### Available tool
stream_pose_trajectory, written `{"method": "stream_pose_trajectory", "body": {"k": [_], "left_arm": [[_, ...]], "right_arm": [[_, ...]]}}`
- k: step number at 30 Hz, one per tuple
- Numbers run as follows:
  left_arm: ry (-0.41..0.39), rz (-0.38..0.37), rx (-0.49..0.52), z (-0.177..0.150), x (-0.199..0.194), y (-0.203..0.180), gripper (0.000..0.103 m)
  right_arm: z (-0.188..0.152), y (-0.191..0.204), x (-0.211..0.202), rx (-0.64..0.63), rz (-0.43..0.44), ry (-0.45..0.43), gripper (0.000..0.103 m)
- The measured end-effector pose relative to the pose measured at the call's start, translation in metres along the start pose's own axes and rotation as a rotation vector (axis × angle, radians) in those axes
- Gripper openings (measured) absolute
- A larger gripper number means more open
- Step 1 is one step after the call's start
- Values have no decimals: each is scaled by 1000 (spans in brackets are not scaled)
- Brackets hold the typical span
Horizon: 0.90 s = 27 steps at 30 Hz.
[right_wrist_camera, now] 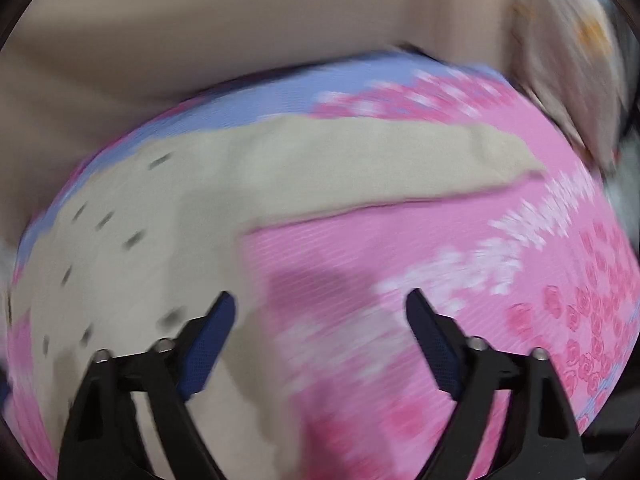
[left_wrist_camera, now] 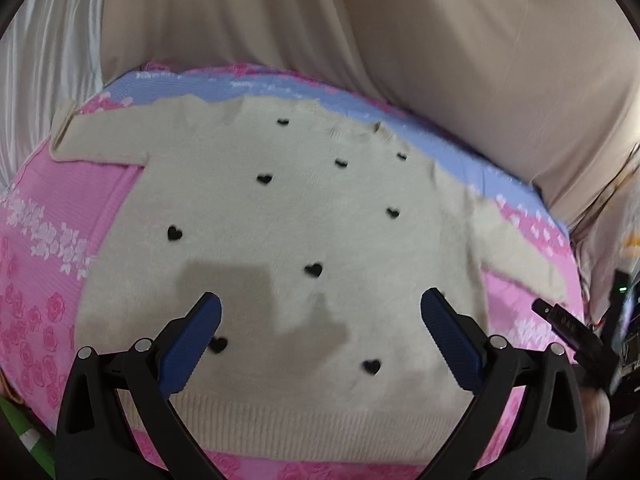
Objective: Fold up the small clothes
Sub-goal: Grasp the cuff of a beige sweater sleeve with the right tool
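Cream sweater [left_wrist_camera: 304, 240] (black hearts) spread flat on pink bedcover [left_wrist_camera: 60, 280]; left gripper [left_wrist_camera: 320, 308] and right gripper [right_wrist_camera: 320, 304] both released, grasping nothing.

The sweater [left_wrist_camera: 304, 216] is cream-beige knit, scattered with small black hearts [left_wrist_camera: 313, 269]; its ribbed hem [left_wrist_camera: 312, 420] is the same cream. The cover [left_wrist_camera: 100, 204] beneath it is bright pink with fine ribbing, bearing a band of white flowers [left_wrist_camera: 48, 236] and darker pink roses [left_wrist_camera: 36, 320]. A periwinkle-blue stripe [left_wrist_camera: 224, 88] with pale markings runs along the far edge of the cover. The cloth [left_wrist_camera: 360, 28] behind is plain beige; a silvery-white satin fabric [left_wrist_camera: 44, 72] hangs at far left. The left gripper [left_wrist_camera: 320, 312] is black with dark blue ribbed pads [left_wrist_camera: 192, 344]. The right gripper [right_wrist_camera: 320, 312] is likewise black with blue pads [right_wrist_camera: 208, 340].
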<state>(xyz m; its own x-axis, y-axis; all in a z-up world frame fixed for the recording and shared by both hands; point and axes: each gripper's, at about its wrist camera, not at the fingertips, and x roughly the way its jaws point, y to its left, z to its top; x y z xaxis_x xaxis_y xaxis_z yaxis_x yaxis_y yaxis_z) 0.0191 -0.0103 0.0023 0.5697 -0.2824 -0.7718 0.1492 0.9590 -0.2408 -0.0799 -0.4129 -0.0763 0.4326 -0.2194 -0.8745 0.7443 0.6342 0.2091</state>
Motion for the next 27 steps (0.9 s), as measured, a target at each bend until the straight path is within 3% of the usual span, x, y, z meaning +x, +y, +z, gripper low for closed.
{"method": "stream_pose_trajectory", "body": {"k": [2,5,11,14,17,19,27], "left_arm": [[-31,48,46,1,-1,-15,98],[-34,102,91,2,3,-36,98],[17,190,122,3,18,-60,98],[33,235,126,2,22,-63,98],[56,270,122,2,28,-61,98],[65,281,116,3,31,-59,98],[77,246,147,8,41,-64,98]], "right_arm": [[43,-58,27,89,-83,4,59],[87,-106,51,71,-218,-17,59],[137,-167,97,139,-220,18,59],[145,-170,111,162,-169,-2,58],[151,-164,115,159,-143,-25,43],[154,-161,114,163,-99,-29,12],[165,-121,68,119,14,-121,11]]}}
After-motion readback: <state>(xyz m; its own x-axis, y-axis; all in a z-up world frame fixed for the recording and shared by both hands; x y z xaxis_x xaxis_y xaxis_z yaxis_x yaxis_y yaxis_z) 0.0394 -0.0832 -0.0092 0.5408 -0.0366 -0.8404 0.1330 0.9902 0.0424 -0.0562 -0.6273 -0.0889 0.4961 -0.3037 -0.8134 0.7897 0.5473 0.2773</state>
